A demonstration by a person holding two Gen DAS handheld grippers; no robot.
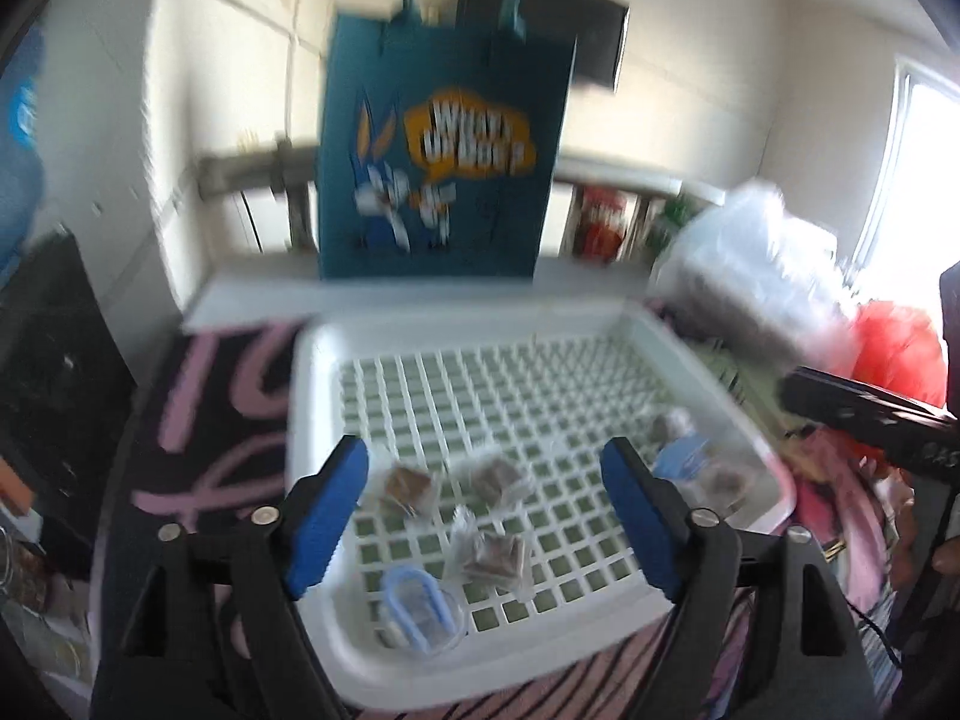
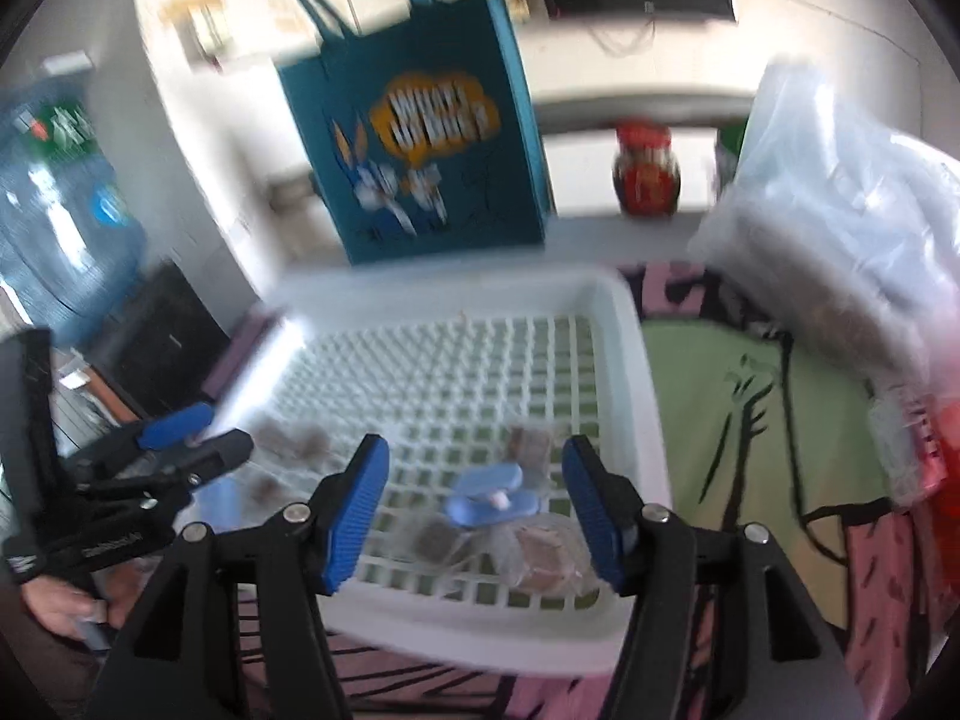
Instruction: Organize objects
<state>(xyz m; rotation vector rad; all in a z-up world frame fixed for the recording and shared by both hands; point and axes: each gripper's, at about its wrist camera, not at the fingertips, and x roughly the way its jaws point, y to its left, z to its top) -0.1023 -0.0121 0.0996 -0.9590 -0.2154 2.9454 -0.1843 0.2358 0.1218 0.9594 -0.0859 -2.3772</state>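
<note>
Hovering over white basket [image 1: 312,396]: left claw [image 1: 489,516] wide, right claw [image 2: 474,516] half-wide, both empty; packets [image 1: 492,558] already corralled inside.

Both views are motion-blurred. The lettering on the teal bag [image 1: 444,144] at upper centre is smeared and unreadable. Contents of the small clear packets [image 1: 492,552] in the white basket [image 1: 312,384] cannot be identified. The clear plastic sack [image 2: 840,192] at right is cut off by the frame edge. The red jar [image 2: 647,168] label is illegible. At lower left, a hand [image 2: 66,603] is partly hidden.
</note>
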